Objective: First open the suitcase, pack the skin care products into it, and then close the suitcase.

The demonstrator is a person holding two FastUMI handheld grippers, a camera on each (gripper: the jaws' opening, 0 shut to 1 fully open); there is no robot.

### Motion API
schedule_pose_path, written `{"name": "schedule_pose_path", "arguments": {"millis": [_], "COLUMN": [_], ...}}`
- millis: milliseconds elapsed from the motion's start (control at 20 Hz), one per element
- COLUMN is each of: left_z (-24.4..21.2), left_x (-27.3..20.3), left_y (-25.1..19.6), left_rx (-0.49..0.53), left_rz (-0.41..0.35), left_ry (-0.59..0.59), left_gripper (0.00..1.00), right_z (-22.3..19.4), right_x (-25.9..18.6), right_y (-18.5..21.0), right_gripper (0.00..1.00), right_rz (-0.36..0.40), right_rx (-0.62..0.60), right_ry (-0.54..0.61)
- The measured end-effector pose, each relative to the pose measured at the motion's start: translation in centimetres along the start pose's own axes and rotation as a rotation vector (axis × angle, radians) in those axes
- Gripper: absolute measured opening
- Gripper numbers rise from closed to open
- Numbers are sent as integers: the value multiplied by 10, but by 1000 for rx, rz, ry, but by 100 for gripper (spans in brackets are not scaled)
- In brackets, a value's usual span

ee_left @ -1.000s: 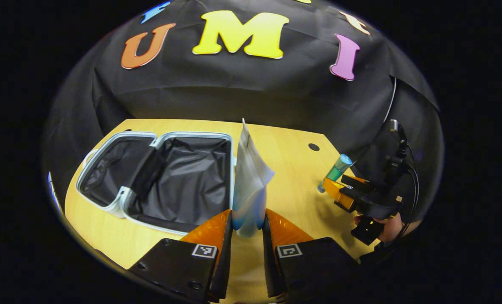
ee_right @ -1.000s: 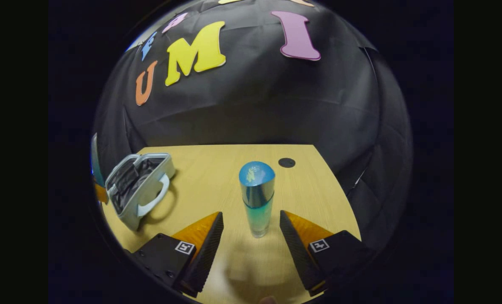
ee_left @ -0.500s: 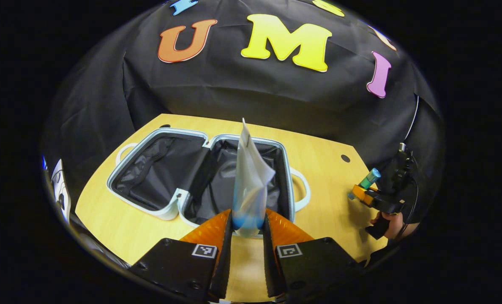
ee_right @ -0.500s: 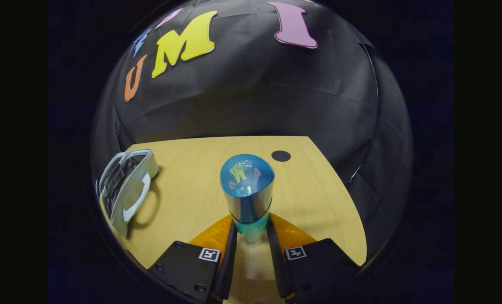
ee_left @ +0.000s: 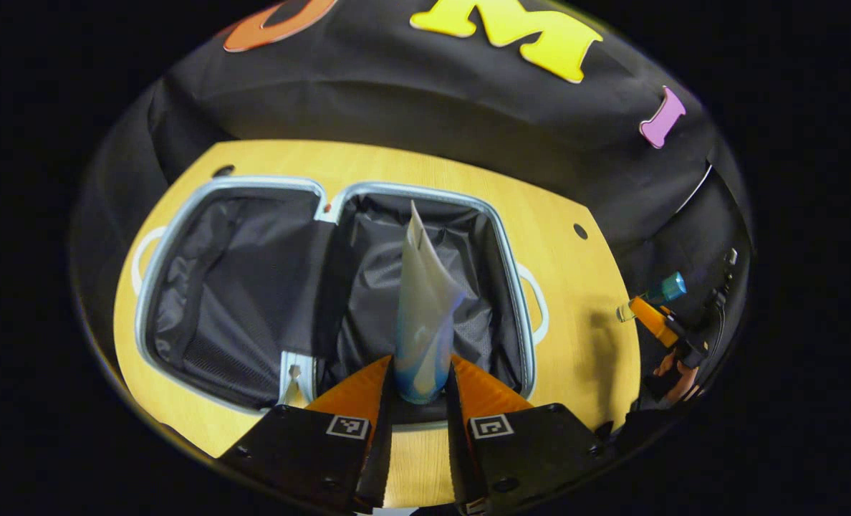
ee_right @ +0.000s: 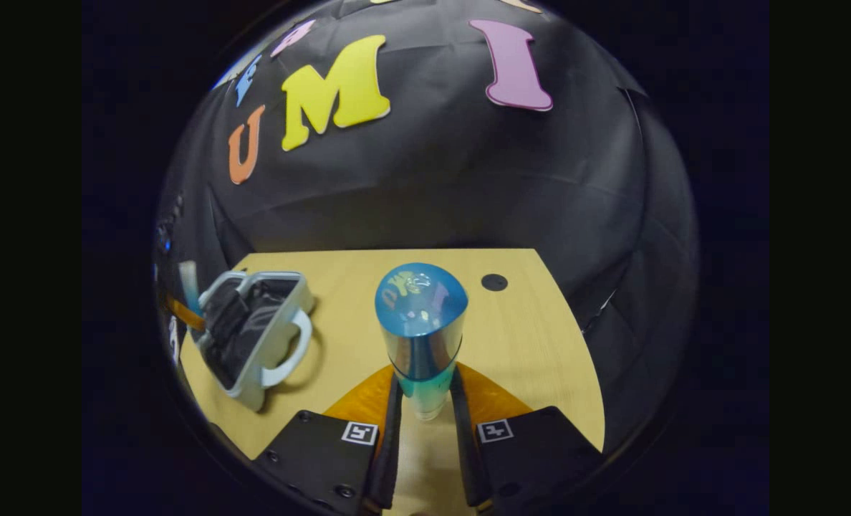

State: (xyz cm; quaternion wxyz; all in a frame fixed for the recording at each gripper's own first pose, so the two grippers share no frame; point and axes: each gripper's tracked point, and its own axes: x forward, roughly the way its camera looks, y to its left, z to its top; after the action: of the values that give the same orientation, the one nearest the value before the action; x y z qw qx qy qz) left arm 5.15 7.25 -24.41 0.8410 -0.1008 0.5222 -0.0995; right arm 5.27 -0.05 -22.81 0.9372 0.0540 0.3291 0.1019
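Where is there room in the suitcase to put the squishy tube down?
Both halves of the open suitcase are bare black lining. The tube hangs over the right half. Bare table lies between suitcase and bottle.

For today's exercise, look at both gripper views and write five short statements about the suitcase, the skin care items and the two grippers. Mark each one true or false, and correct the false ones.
1. The suitcase lies open on the table. True.
2. The left gripper is open and holds nothing. False: it is shut on the white tube.
3. The white tube is held over the suitcase's right half. True.
4. The bottle stands free on the table. False: the right gripper is shut on it.
5. A skin care product already lies in the suitcase's left half. False: only dark lining shows there.
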Motion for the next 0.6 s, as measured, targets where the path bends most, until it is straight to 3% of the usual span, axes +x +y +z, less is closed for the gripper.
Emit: {"name": "schedule_pose_path", "arguments": {"millis": [100,300,600], "left_z": [-4,-16,-28], "left_x": [21,55,74], "left_y": [12,24,29], "left_rx": [57,69,38], "left_rz": [-19,-46,-52], "left_ry": [136,376,617], "left_gripper": [37,37,37], "right_z": [5,13,19], "right_x": [-26,-69,-103], "right_y": [9,24,34], "right_gripper": [34,34,33], "right_rz": [15,36,28], "right_rx": [0,47,94], "right_ry": [-2,-16,-40]}}
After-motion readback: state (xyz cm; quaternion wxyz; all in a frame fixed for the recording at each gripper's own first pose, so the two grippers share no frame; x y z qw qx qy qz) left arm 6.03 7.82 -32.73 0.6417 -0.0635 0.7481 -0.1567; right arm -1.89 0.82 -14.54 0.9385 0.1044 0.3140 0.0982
